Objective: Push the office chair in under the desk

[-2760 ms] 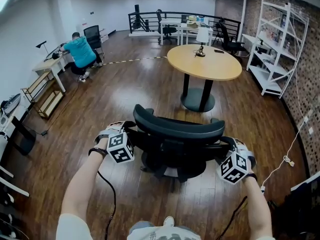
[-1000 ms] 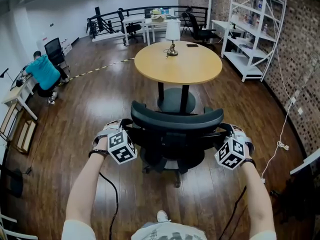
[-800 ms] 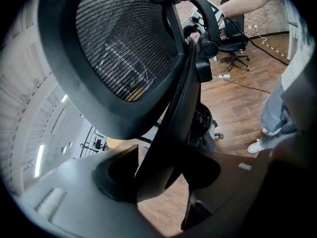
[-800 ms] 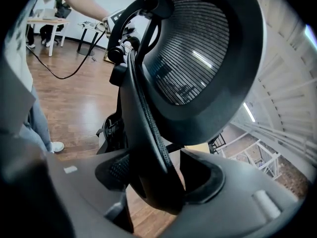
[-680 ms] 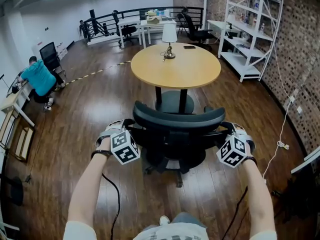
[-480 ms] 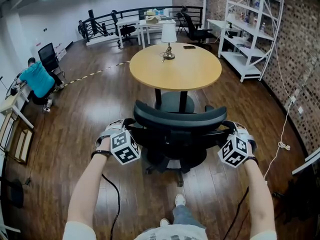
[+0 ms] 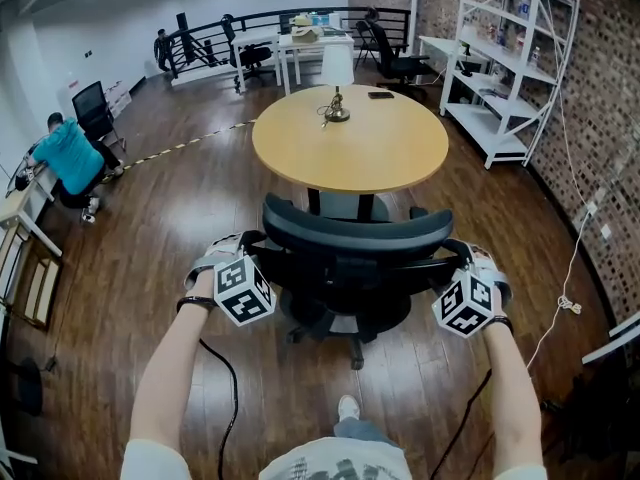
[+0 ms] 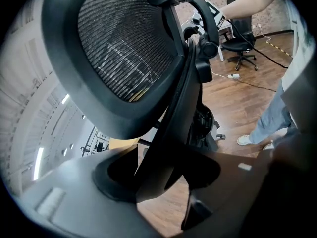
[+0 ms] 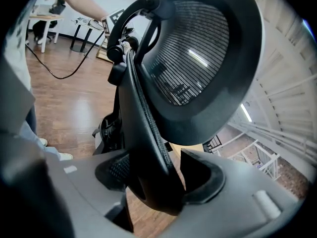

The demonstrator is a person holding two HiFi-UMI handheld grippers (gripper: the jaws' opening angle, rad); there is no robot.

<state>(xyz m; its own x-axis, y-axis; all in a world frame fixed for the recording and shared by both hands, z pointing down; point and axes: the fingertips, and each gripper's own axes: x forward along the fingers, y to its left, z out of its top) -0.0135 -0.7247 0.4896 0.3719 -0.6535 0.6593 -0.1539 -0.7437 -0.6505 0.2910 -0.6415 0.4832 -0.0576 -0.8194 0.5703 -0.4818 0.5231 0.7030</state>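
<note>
A black mesh-backed office chair (image 7: 352, 236) stands in front of me, its back toward me, facing the round wooden table (image 7: 350, 144). The backrest top nearly overlaps the table's near edge in the head view. My left gripper (image 7: 252, 258) is shut on the left edge of the backrest, my right gripper (image 7: 452, 266) on the right edge. In the left gripper view the backrest frame (image 8: 185, 98) runs down between the jaws of the left gripper (image 8: 161, 175). The right gripper view shows the mesh edge (image 9: 143, 113) clamped in the right gripper (image 9: 158, 180).
A lamp (image 7: 337, 76) and a small dark device (image 7: 380, 95) sit on the table. White shelving (image 7: 500, 53) lines the brick wall at right, with a cable (image 7: 562, 298) on the floor. A person in teal (image 7: 66, 158) sits at a desk far left. My foot (image 7: 347, 408) is behind the chair.
The chair and both grippers have rolled forward toward the round table; the table's pedestal base is now mostly hidden behind the backrest. Both grips are unchanged.
</note>
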